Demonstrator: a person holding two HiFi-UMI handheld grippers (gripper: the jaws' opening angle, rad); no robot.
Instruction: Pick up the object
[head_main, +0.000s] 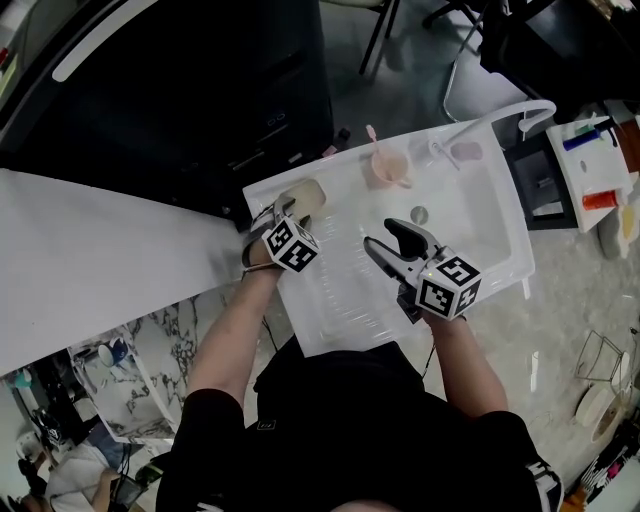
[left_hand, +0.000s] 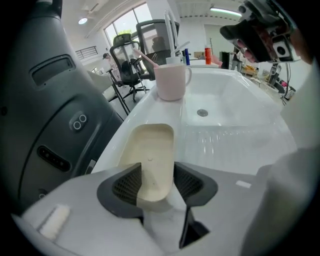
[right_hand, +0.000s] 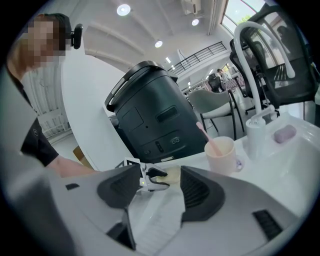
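One cream dish (left_hand: 150, 145) inside left claw (left_hand: 156, 175)

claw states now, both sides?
Left claw: closed on beige oval soap dish.
Right claw: open, empty.

Place: open office or lab room with a mock washstand set up
Washstand: white plastic sink unit (head_main: 330, 310), tall curved white tap (right_hand: 248, 60), pink cup (left_hand: 171, 82) with pink toothbrush (left_hand: 146, 59), beige oval soap dish (left_hand: 150, 155)
Room: black mesh office chairs (left_hand: 125, 57), round recessed ceiling lights (right_hand: 123, 9), marble-patterned floor (head_main: 185, 340)
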